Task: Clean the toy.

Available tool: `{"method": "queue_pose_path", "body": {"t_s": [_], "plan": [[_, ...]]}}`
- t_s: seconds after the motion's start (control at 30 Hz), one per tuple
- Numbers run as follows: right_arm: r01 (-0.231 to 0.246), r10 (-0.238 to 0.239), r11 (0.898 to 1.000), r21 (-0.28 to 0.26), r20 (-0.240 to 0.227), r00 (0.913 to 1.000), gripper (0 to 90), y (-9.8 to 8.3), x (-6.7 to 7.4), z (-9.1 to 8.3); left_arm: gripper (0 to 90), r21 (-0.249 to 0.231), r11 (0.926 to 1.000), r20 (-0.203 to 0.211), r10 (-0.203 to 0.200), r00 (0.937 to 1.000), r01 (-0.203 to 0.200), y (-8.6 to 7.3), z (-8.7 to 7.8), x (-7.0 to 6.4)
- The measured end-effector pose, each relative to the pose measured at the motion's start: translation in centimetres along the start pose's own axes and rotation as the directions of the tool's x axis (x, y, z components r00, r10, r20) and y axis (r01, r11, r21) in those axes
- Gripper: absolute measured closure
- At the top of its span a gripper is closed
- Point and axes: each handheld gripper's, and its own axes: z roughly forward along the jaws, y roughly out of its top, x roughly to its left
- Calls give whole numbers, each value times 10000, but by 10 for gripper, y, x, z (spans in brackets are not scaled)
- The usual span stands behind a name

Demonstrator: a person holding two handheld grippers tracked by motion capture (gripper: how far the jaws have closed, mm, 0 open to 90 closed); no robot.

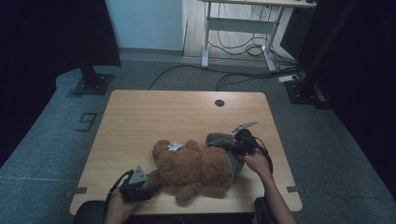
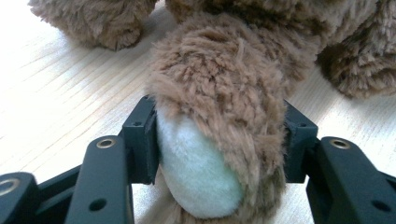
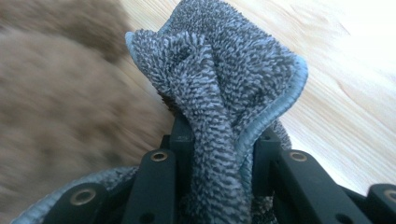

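Observation:
A brown teddy bear [image 1: 194, 168] lies on the wooden table [image 1: 154, 112] near its front edge. My left gripper [image 1: 148, 189] is shut on one of its paws [image 2: 219, 121], brown fur with a white sole, squeezed between the black jaws. My right gripper [image 1: 233, 145] is shut on a bunched grey cloth [image 3: 219, 88] with a blue hem. That cloth [image 1: 228, 148] drapes over the bear's right end. Brown fur [image 3: 60, 107] blurs past on the left of the right gripper view.
A white tag [image 1: 174, 146] lies on the bear's upper left part. A round cable hole [image 1: 219, 102] sits near the table's far edge. Beyond the table stand a black stand base [image 1: 92, 84] and a white desk frame [image 1: 243, 28] with cables on the floor.

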Motion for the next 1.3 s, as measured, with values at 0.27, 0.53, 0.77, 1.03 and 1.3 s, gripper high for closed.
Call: {"method": "queue_pose_path", "body": {"t_s": [0.27,0.53,0.77,1.03,1.3], "plan": [[-10,26,9975,-711,229,9997,691,-6,0,-38,429,24,9999,-59,101,9999,-101,0,0,-1],[907,-903,9844,-1506,94,9959,692,5,37,-94,430,72,9999,-103,158,9998,-158,1,1,-2],[1396,-1527,9754,-1707,-665,9860,689,19,69,-98,430,75,9998,-96,160,9998,-160,1,1,-2],[2181,-2287,9704,-1041,-1045,9679,680,24,101,-59,426,110,9997,-103,218,9997,-216,1,1,-2],[2002,-2055,9749,-978,-471,9775,675,7,92,-68,427,110,9998,-85,175,9998,-174,1,1,-1]]}}
